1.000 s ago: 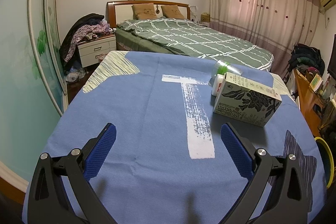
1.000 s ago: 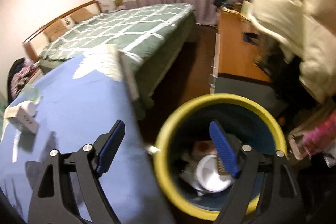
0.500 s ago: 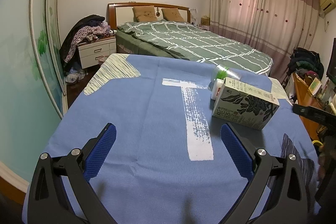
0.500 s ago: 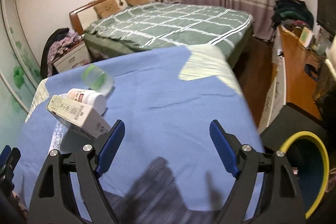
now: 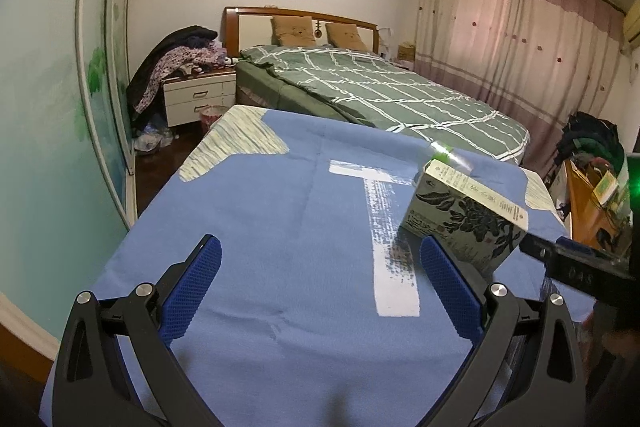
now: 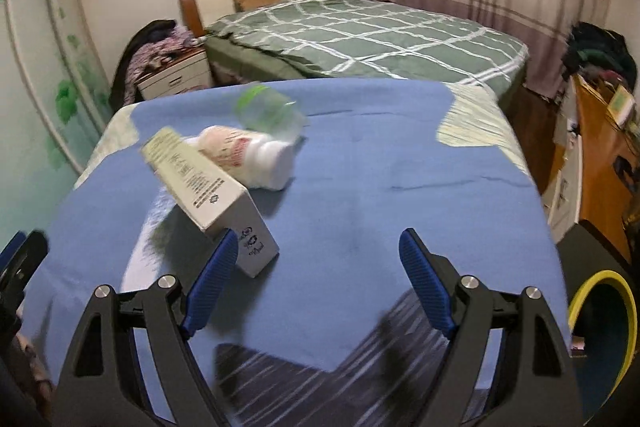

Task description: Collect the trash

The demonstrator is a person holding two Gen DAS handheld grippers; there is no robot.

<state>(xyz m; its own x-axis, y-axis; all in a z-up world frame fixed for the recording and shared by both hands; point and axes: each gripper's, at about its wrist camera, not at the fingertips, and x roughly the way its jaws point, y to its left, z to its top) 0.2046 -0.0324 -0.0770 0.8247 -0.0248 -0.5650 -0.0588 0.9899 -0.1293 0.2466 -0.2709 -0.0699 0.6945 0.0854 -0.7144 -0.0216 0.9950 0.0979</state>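
- Our right gripper (image 6: pixel 316 267) has swung away from the yellow-rimmed bin (image 6: pixel 600 311), now off to the right of its spread, empty jaws, and faces the table again.
- We judge one drop is done and the next pickup begins.
- The carton (image 6: pixel 208 195) lies just ahead of the right gripper's left jaw, the white bottle (image 6: pixel 256 155) touching behind it, the clear cup (image 6: pixel 268 111) beyond.
- Our left gripper (image 5: pixel 320 279) hovers, jaws spread on nothing, carton past its right jaw.
- Blue cloth (image 5: pixel 280 227) covers the table; a bed (image 5: pixel 380 95) and curtains (image 5: pixel 520 47) lie beyond.

Carton (image 6: pixel 208 187), white bottle (image 6: pixel 252 157), clear cup (image 6: pixel 268 113) lying clustered
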